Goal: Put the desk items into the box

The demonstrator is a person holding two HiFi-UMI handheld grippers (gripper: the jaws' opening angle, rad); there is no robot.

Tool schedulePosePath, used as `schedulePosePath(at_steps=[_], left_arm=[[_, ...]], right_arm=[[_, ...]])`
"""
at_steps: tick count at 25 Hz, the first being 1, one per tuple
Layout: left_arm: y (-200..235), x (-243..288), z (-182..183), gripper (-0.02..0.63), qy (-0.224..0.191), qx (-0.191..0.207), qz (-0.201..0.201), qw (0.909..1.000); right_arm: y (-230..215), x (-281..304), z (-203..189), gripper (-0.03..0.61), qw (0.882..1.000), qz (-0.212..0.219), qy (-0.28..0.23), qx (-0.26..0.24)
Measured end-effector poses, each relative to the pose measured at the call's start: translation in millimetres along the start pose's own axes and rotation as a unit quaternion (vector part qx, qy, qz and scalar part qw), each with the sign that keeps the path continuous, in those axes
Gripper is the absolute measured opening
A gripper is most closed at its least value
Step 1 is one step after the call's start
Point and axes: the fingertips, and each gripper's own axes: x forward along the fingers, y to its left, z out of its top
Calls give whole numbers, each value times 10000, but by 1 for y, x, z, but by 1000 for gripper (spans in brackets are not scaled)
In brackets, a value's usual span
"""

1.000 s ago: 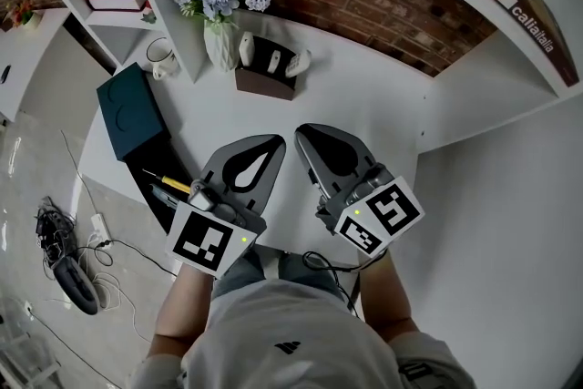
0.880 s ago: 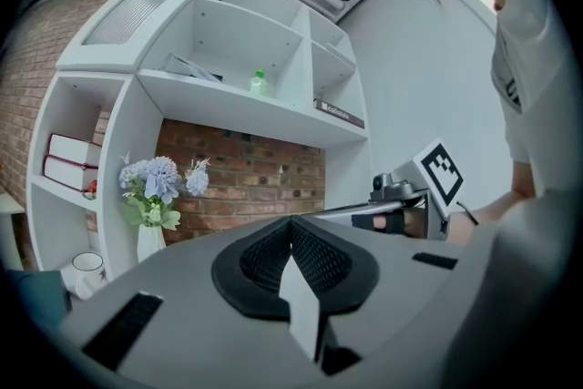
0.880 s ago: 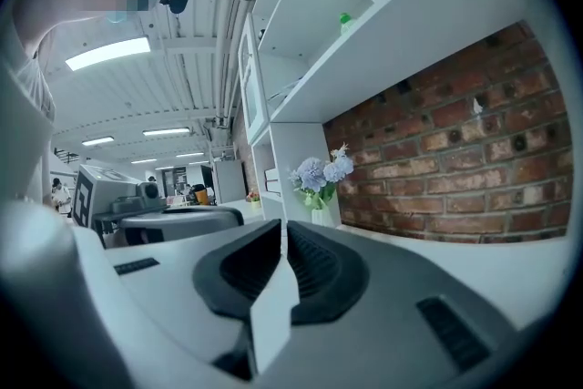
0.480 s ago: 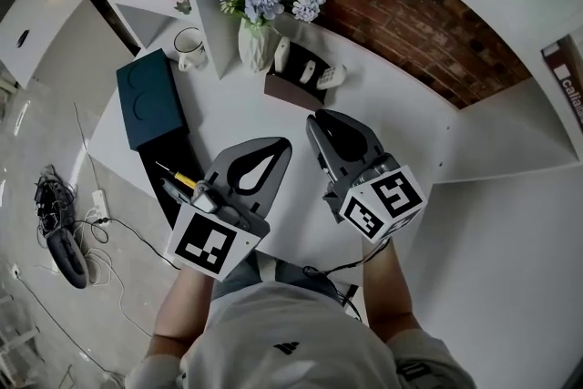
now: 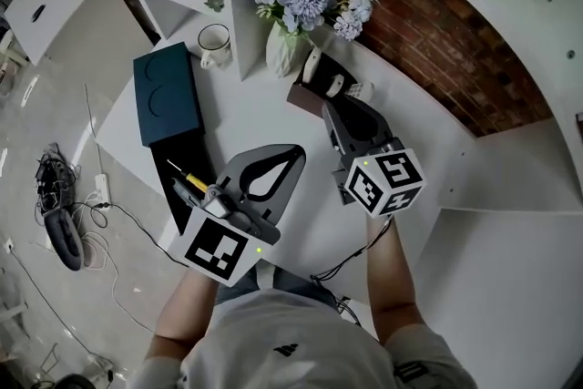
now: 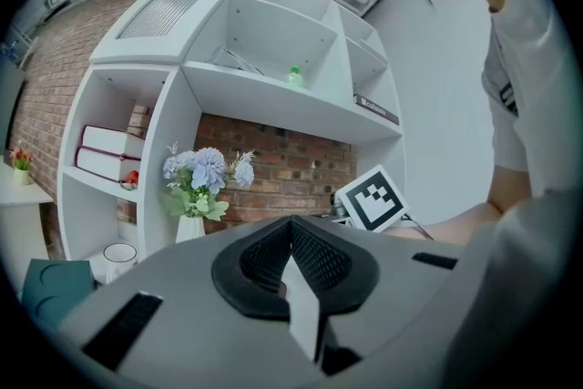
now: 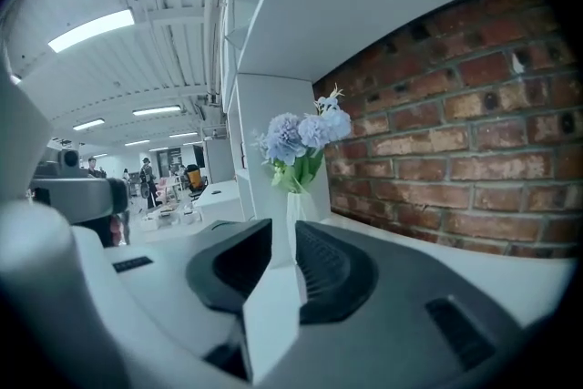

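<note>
the right gripper [image 5: 332, 107], just opening and empty, sits near small white items [image 5: 313, 68], likely light, hard, slick: pinch mid-body. left gripper [image 5: 294, 152] closed.

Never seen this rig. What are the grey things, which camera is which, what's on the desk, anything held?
A person holds a hand tool with two fingers in each hand: left gripper, right gripper. The head view looks down from the person's head; each gripper view looks along that tool's fingers. On the desk: a vase of flowers, a mug, a dark box and a brown holder. The left fingers are shut, empty; the right have just been opening, nothing between them.
</note>
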Motion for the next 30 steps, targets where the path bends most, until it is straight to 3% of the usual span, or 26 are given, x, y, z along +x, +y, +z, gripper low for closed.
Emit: schedulePosePath(at_steps=[11, 30], left_arm=[[30, -2, -9, 12, 46, -121, 77, 9999], [62, -15, -25, 12, 195, -266, 87, 9994]], right_arm=[[-25, 54, -30, 94, 9978, -508, 415, 87], [-43, 106, -52, 137, 9844, -1609, 646, 284]])
